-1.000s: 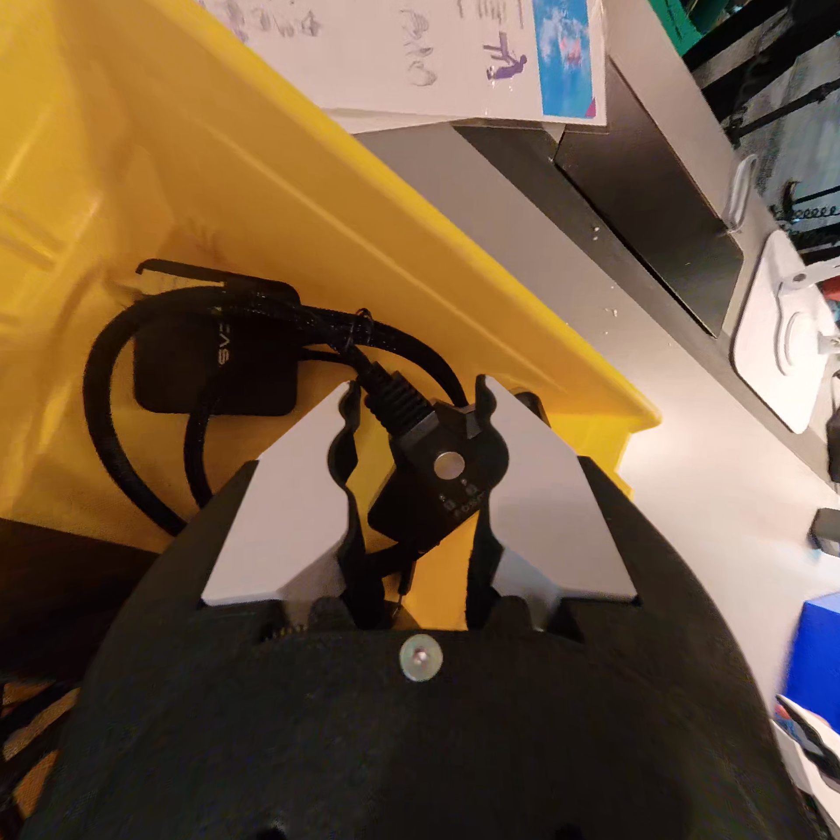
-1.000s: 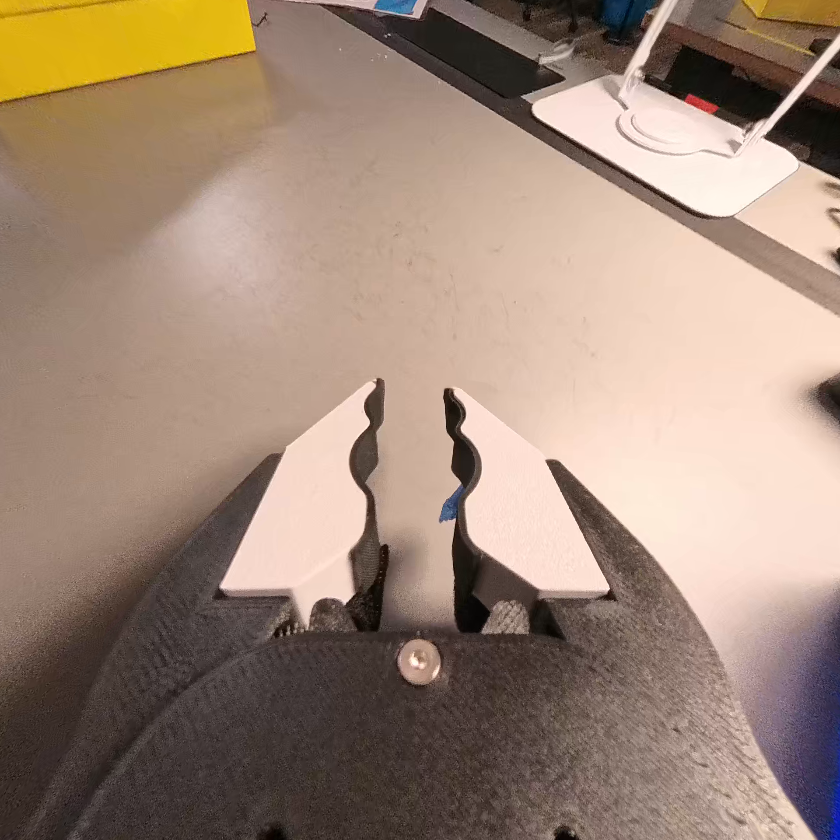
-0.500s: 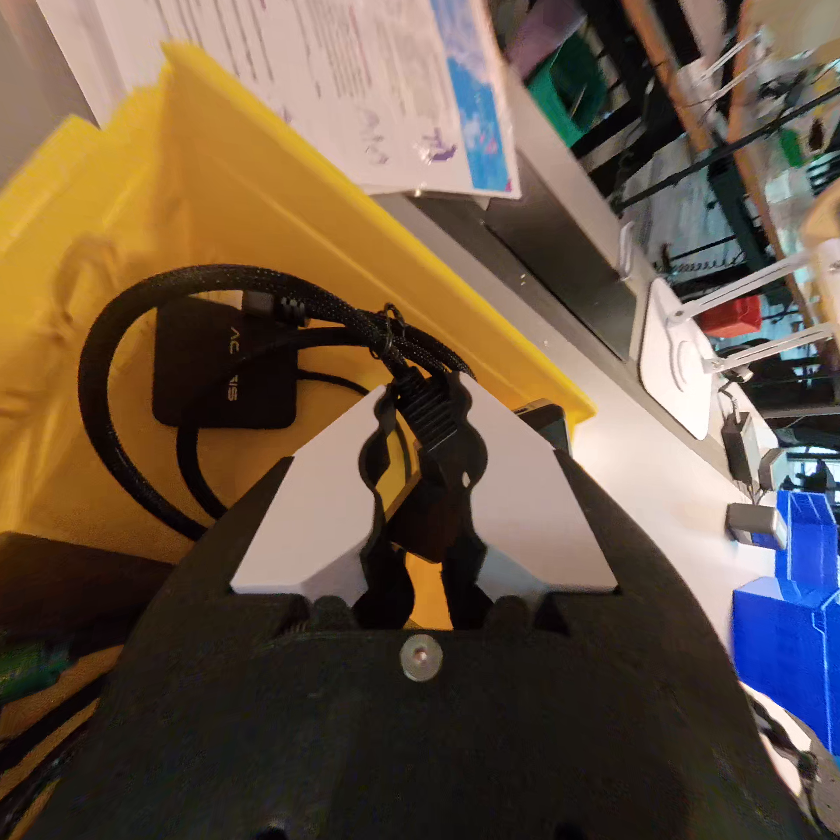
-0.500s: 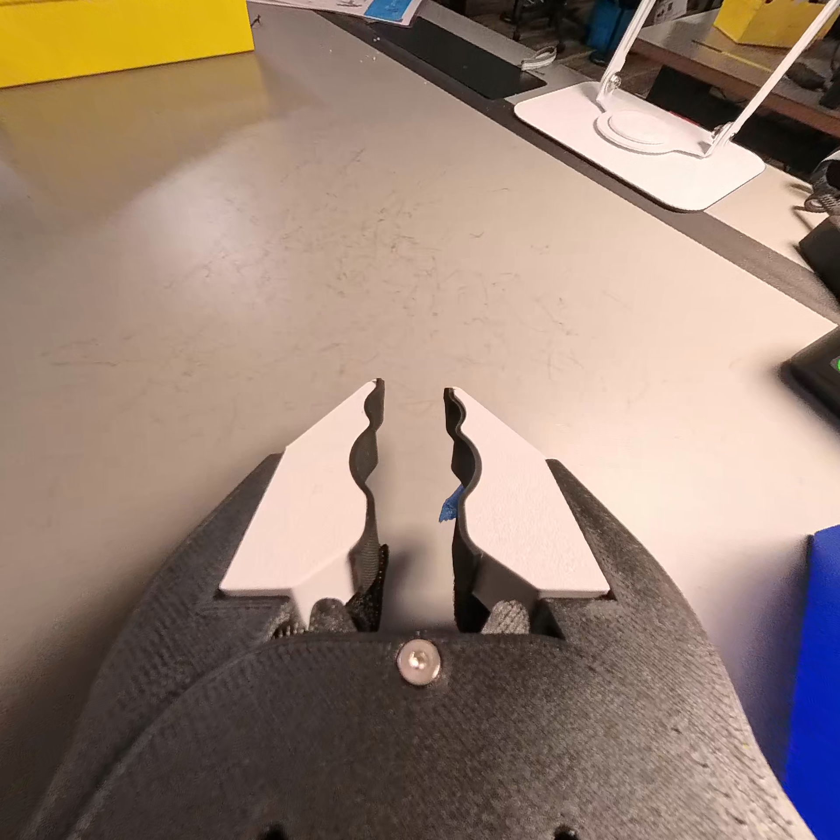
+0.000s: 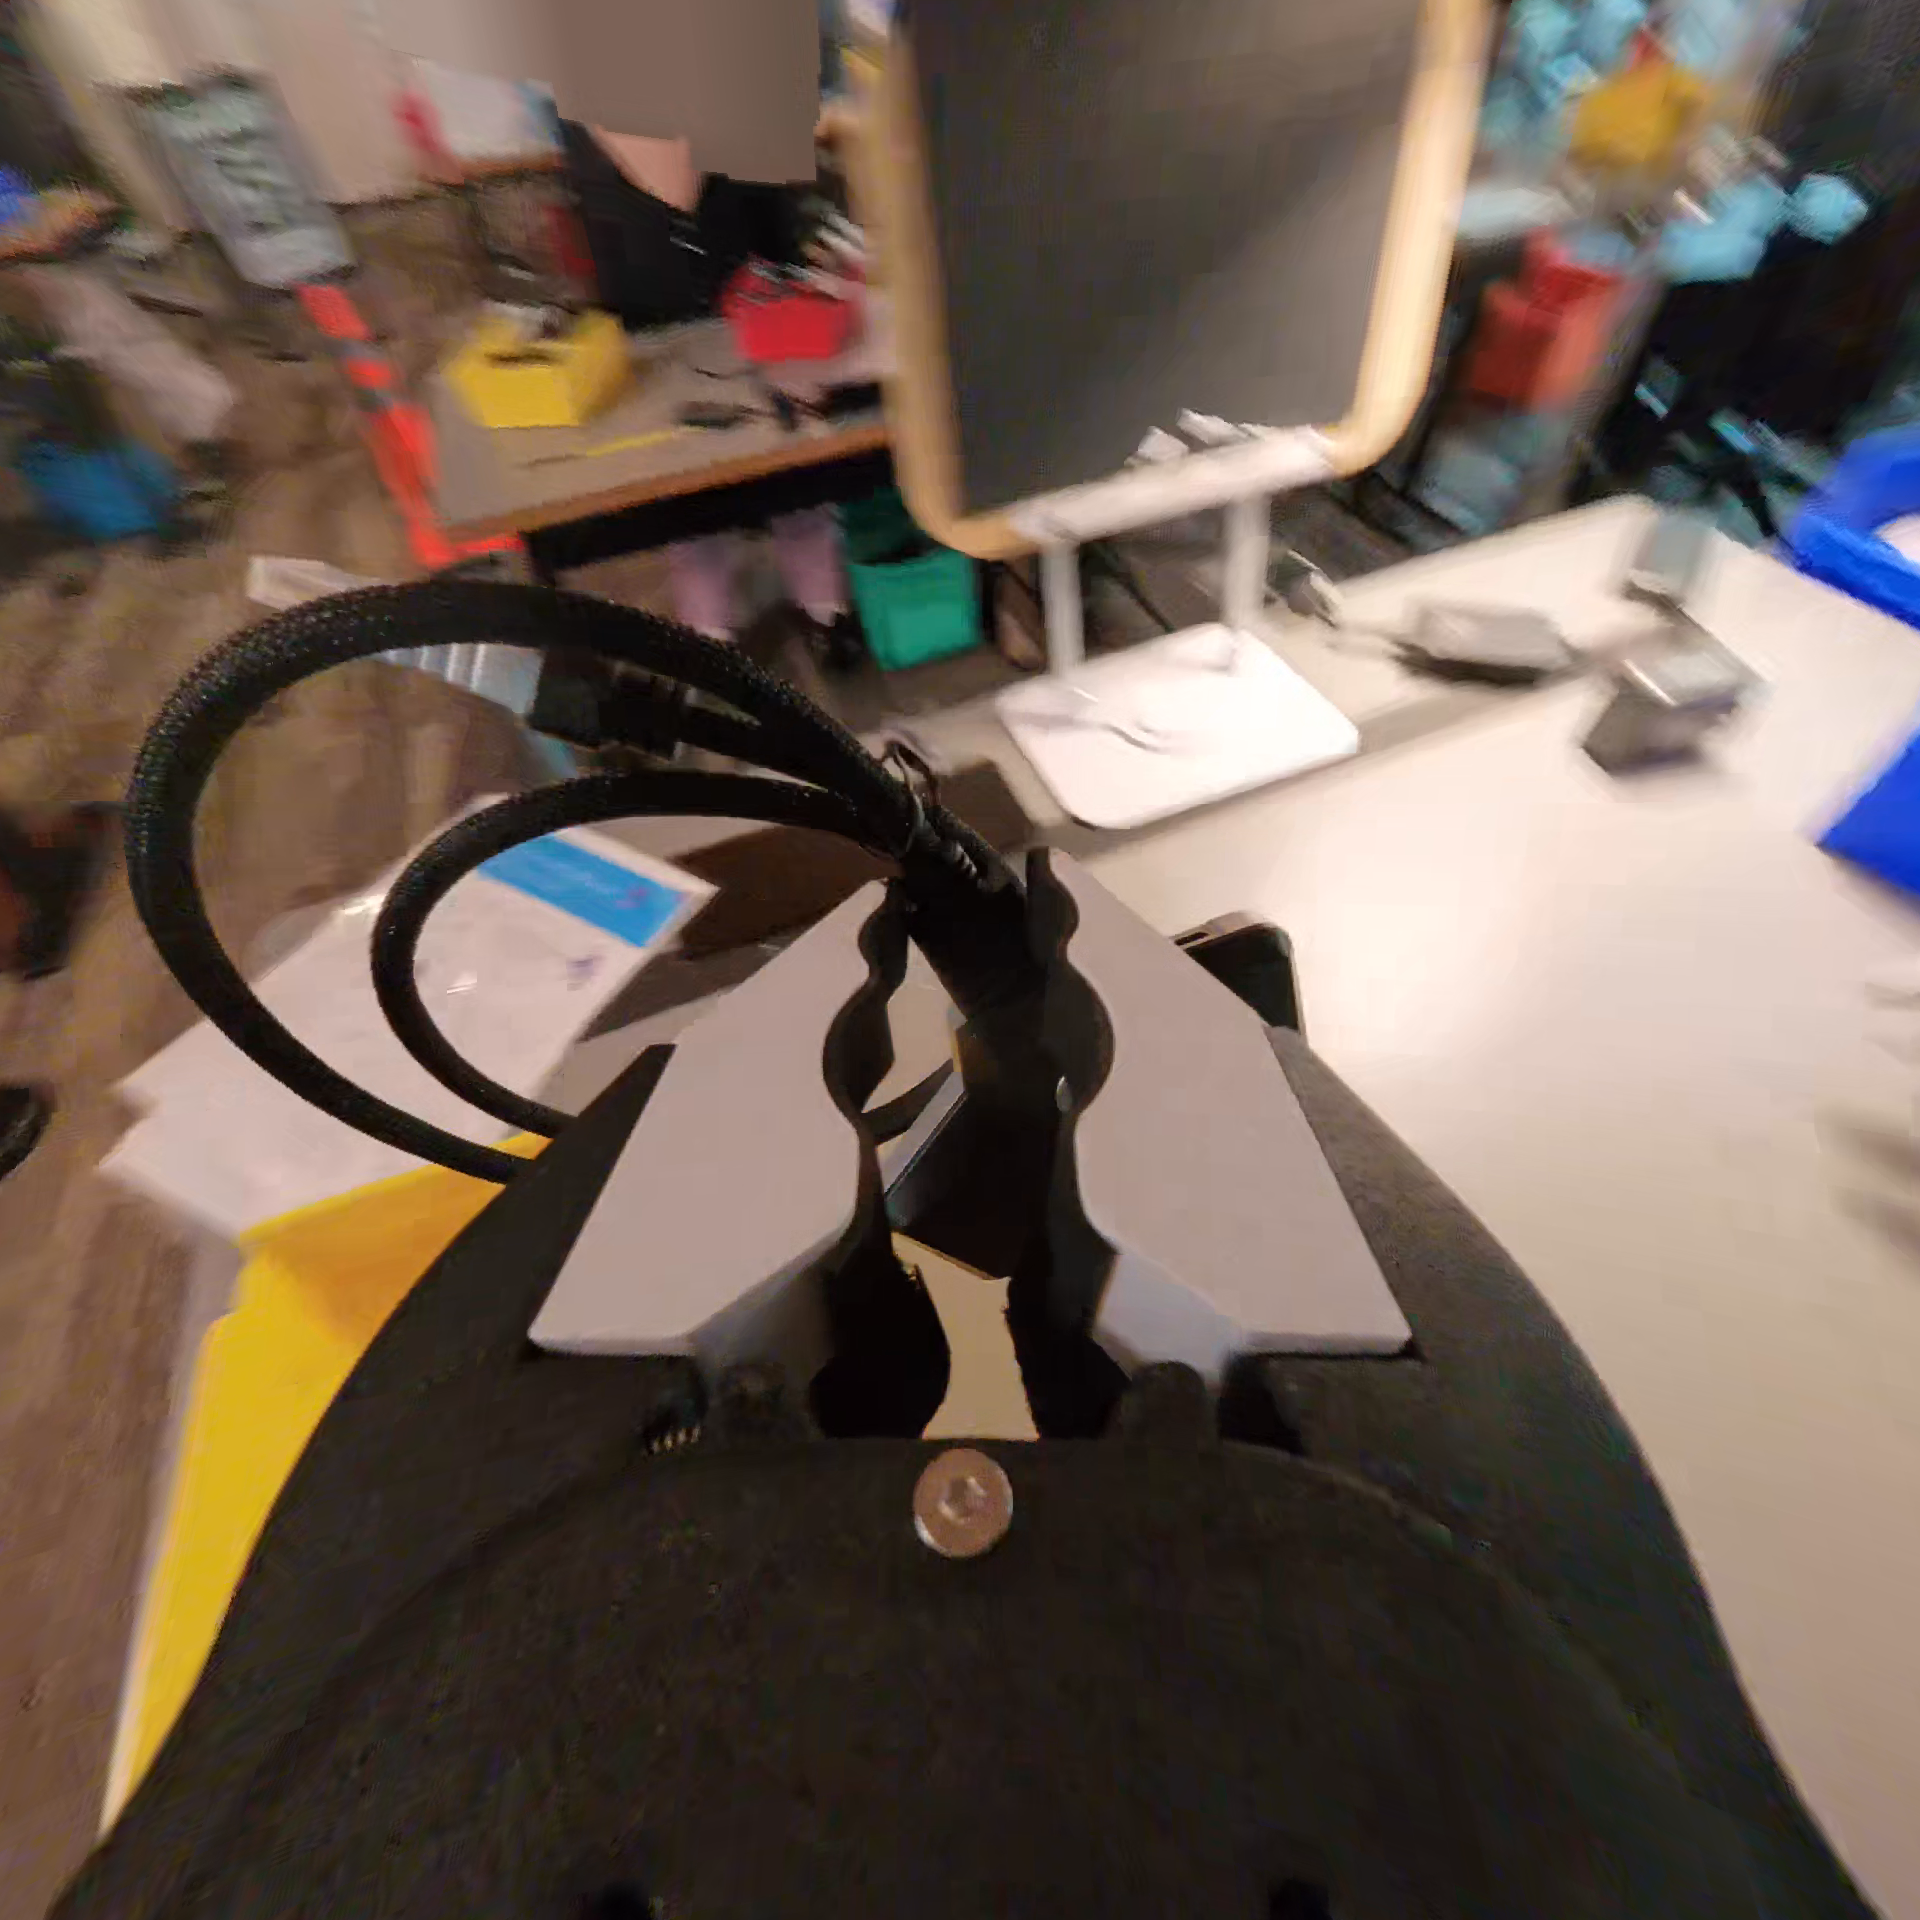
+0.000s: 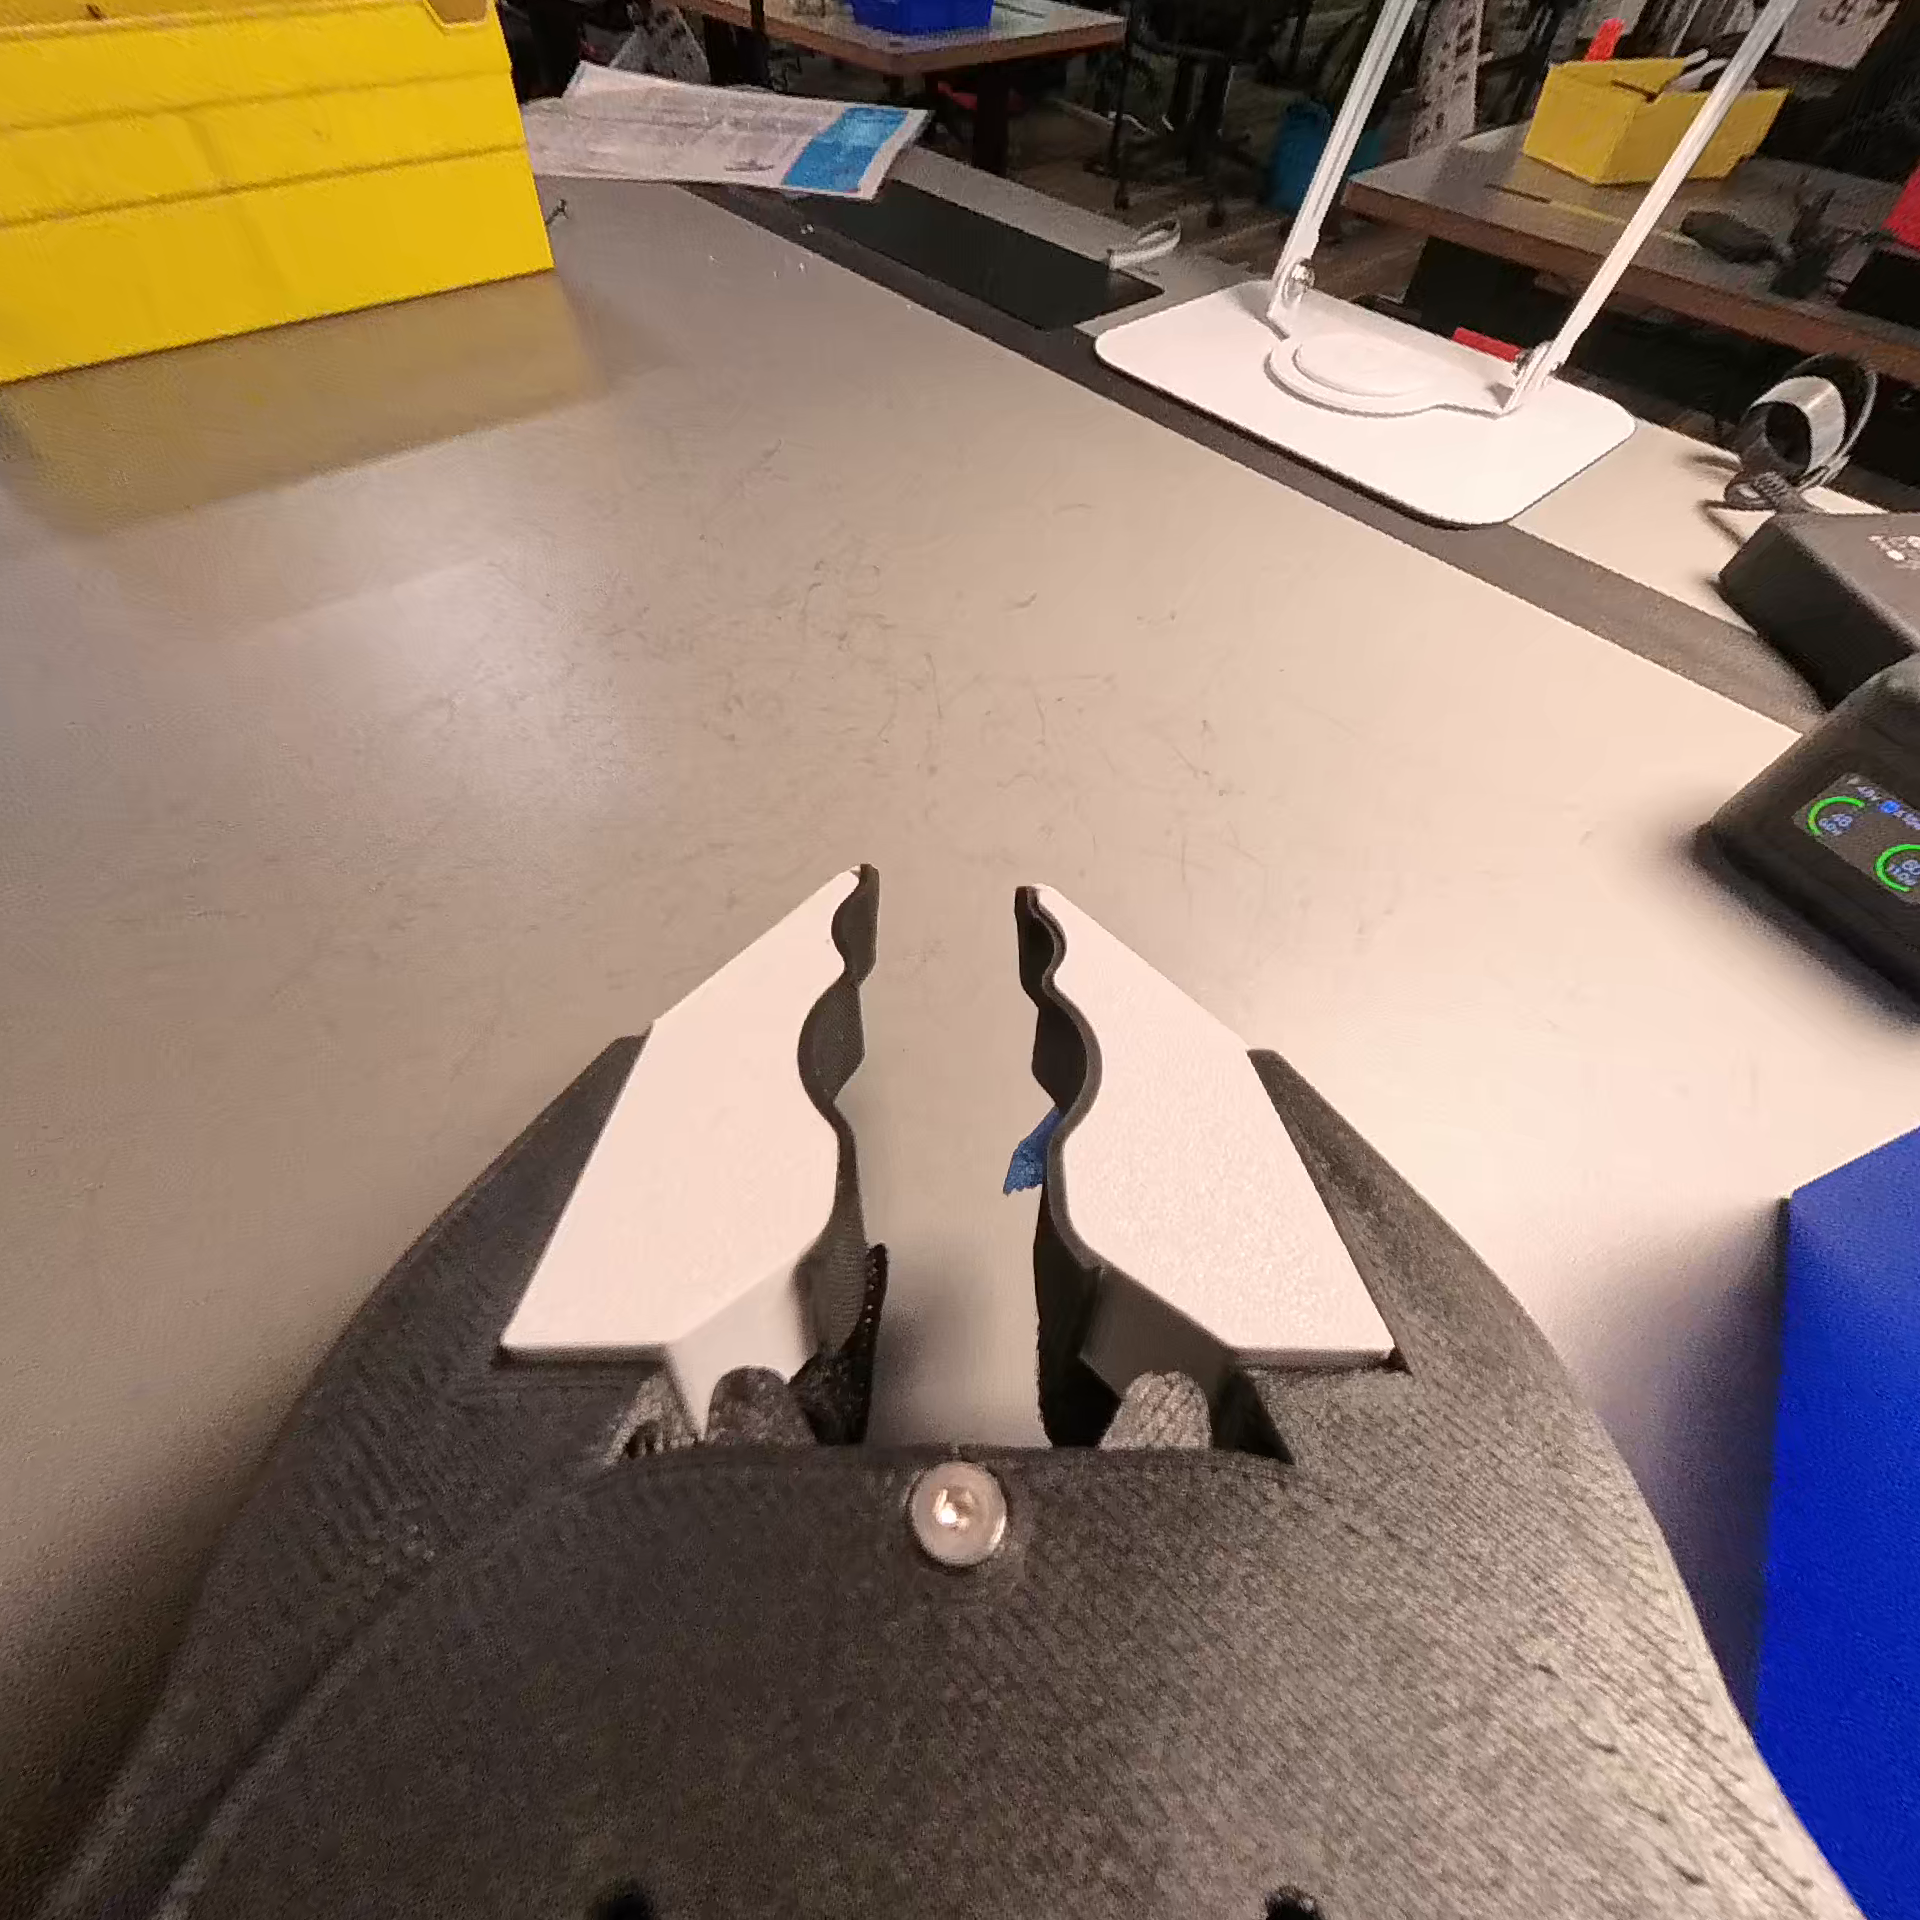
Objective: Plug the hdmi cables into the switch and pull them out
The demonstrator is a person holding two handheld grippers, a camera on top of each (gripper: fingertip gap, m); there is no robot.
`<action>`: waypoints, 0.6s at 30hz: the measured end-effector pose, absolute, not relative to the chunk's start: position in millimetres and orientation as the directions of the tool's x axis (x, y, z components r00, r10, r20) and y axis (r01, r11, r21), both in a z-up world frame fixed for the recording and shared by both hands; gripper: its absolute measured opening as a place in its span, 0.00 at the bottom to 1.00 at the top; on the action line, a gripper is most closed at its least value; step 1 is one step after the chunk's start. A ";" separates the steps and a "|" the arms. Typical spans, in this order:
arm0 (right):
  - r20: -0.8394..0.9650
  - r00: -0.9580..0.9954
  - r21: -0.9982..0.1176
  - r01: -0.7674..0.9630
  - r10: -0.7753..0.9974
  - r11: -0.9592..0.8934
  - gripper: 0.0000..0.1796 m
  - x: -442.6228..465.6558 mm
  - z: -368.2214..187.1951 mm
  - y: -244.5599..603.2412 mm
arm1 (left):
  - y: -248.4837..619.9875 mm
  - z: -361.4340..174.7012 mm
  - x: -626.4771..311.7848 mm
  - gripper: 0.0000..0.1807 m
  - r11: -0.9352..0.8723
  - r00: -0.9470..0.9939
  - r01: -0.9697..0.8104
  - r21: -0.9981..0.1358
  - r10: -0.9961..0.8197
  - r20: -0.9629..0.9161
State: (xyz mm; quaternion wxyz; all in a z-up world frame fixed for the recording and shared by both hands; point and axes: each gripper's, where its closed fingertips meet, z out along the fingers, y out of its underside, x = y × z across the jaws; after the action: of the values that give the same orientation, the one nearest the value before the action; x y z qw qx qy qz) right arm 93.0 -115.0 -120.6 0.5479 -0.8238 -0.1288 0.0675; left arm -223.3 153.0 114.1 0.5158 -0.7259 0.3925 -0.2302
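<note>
My left gripper [image 5: 961,904] is shut on the black plug end of an HDMI cable [image 5: 997,997] and holds it in the air above the yellow bin [image 5: 281,1340]. The braided black cable [image 5: 249,665] loops out to the left, tied into a bundle, with a second plug [image 5: 613,712] hanging on the loop. The view is blurred by motion. My right gripper [image 6: 945,894] is open and empty, low over the grey table [image 6: 727,644]. The switch is not in view.
A yellow bin [image 6: 239,177] stands at the table's far left, papers [image 6: 727,130] behind it. A white lamp base [image 6: 1371,416] sits at the back, black devices [image 6: 1849,842] at the right, a blue bin [image 6: 1849,1558] at the near right. The lamp base [image 5: 1174,717] also shows in the left wrist view. Across from one pair of fingers to the other is roughly 50 centimetres. The white lamp base [image 6: 1371,416] is about 35 centimetres from my right fingertips. It is also in sight in the left wrist view [image 5: 1219,725].
My left gripper closed on the HDMI plug in the yellow bin and lifted it out, swinging up and away. My right gripper moved slightly, still open.
</note>
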 end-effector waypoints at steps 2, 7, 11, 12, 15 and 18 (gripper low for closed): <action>0.036 0.954 -0.924 0.145 0.299 -0.352 0.16 90.5 -118.8 -115.4 | 114.6 85.3 -184.5 0.13 -0.148 0.428 -0.444 -0.884 -0.902 -0.064; 0.060 0.947 -0.933 0.166 0.316 -0.319 0.16 86.3 -114.7 -116.2 | 38.4 -9.5 -100.7 0.13 -0.159 0.126 -0.601 -0.783 -0.987 0.103; 0.061 0.949 -0.938 0.161 0.310 -0.308 0.16 88.0 -112.6 -116.0 | -11.7 -66.6 -45.6 0.13 -0.138 -0.023 -0.675 -0.725 -0.978 0.208; 0.062 0.949 -0.938 0.161 0.309 -0.306 0.16 88.5 -112.3 -116.0 | -23.6 -76.2 -33.6 0.13 -0.129 -0.056 -0.686 -0.716 -0.972 0.229; 0.066 0.950 -0.938 0.164 0.305 -0.307 0.16 90.0 -112.5 -115.6 | -52.5 -103.1 -3.0 0.13 -0.092 -0.117 -0.727 -0.681 -0.960 0.254; 0.067 0.950 -0.937 0.165 0.304 -0.308 0.16 90.1 -112.8 -115.5 | -69.2 -131.0 18.1 0.13 -0.064 -0.124 -0.766 -0.639 -0.962 0.245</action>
State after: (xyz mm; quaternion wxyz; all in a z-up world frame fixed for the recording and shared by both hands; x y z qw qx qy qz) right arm 90.1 -115.5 -112.8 0.5701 -0.8063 -0.1453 0.0610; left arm 18.1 -69.2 -131.0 0.1440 -0.6460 0.6687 -0.3388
